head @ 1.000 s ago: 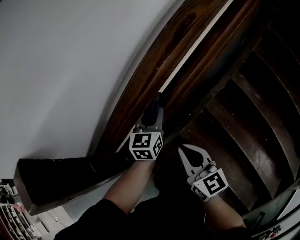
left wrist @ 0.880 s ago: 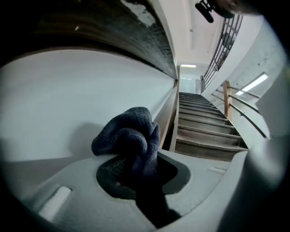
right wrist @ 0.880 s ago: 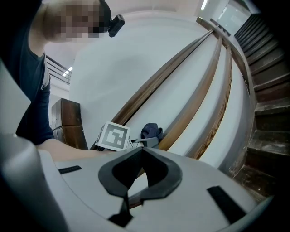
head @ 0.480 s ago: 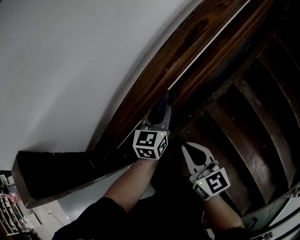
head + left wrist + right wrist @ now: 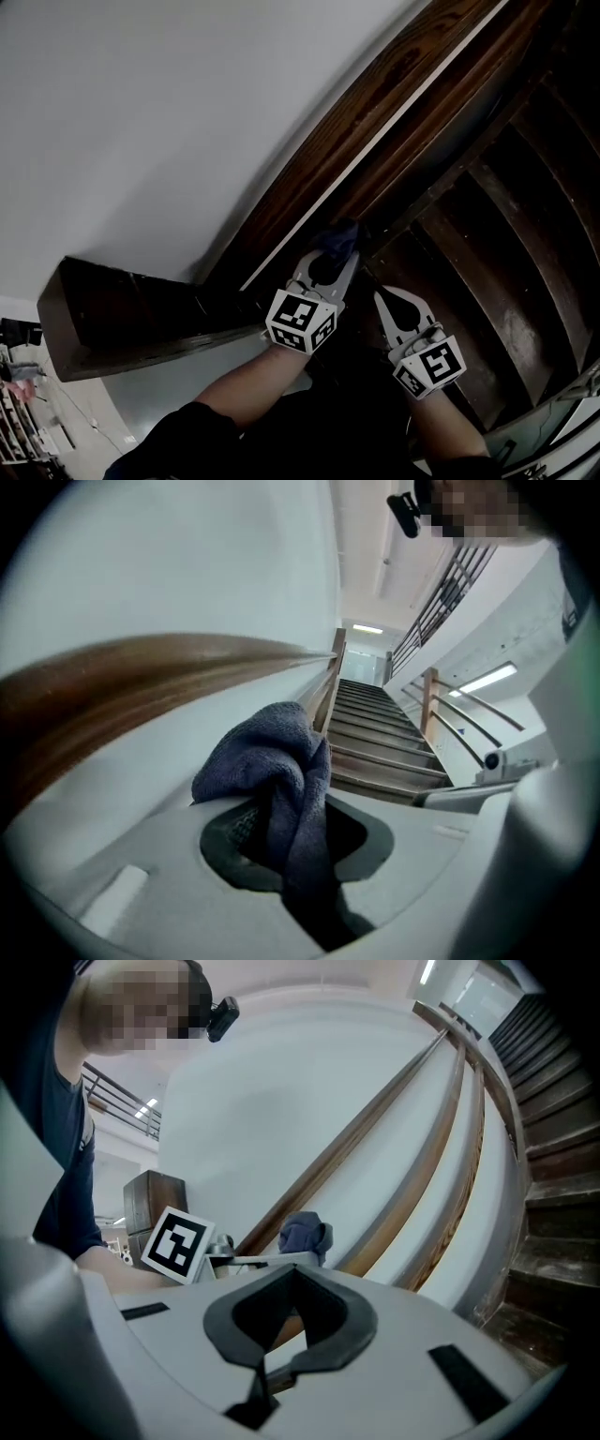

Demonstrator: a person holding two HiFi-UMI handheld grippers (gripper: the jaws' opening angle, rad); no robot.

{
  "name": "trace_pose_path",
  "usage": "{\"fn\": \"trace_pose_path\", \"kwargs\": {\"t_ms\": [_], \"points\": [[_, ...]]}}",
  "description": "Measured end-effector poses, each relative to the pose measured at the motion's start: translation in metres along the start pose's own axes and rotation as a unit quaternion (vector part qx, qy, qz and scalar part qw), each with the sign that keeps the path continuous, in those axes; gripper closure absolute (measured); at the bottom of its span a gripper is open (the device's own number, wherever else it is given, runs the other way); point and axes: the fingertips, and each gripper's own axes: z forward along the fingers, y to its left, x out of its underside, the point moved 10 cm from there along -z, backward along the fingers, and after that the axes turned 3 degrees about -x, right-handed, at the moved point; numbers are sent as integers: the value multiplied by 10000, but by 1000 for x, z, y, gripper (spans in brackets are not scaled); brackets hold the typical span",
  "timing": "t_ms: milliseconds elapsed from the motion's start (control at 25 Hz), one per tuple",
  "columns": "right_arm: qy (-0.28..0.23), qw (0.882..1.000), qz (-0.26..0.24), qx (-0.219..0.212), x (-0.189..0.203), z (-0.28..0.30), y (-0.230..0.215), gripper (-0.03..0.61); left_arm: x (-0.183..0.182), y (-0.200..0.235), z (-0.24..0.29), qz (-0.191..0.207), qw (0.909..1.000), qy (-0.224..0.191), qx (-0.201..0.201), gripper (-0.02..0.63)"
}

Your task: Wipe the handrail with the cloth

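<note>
The dark wooden handrail (image 5: pixel 375 122) runs along the white wall from lower left to upper right. My left gripper (image 5: pixel 330 255) is shut on a dark blue cloth (image 5: pixel 339 238), which lies against the rail's inner side. In the left gripper view the cloth (image 5: pixel 272 766) bunches out of the left gripper (image 5: pixel 291 841), with the handrail (image 5: pixel 112 691) a brown blur to its left. My right gripper (image 5: pixel 385 300) hangs just to the right, shut and with nothing in it. From the right gripper (image 5: pixel 294 1273) I see the cloth (image 5: pixel 303 1232) on the handrail (image 5: pixel 375 1129).
Dark wooden stairs (image 5: pixel 506 234) climb on the right, close under both grippers. A dark wooden block (image 5: pixel 112 319) ends the rail at lower left. The white wall (image 5: pixel 141 112) fills the left. A second rail (image 5: pixel 441 700) and steps (image 5: pixel 375 733) show ahead.
The left gripper with the cloth has slid along the handrail, and more of the rail's lower end now shows behind it. The right gripper has followed beside it, still shut.
</note>
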Motion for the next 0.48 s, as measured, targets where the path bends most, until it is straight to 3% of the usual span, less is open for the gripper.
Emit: {"fn": "trace_pose_path", "kwargs": {"t_ms": [160, 480], "points": [[-66, 9999, -27, 71, -3, -15, 32, 569, -20, -20, -51, -31, 9995, -222, 208, 537], [-264, 9987, -339, -269, -24, -34, 102, 570, -48, -47, -155, -194, 9965, -569, 575, 537]]}}
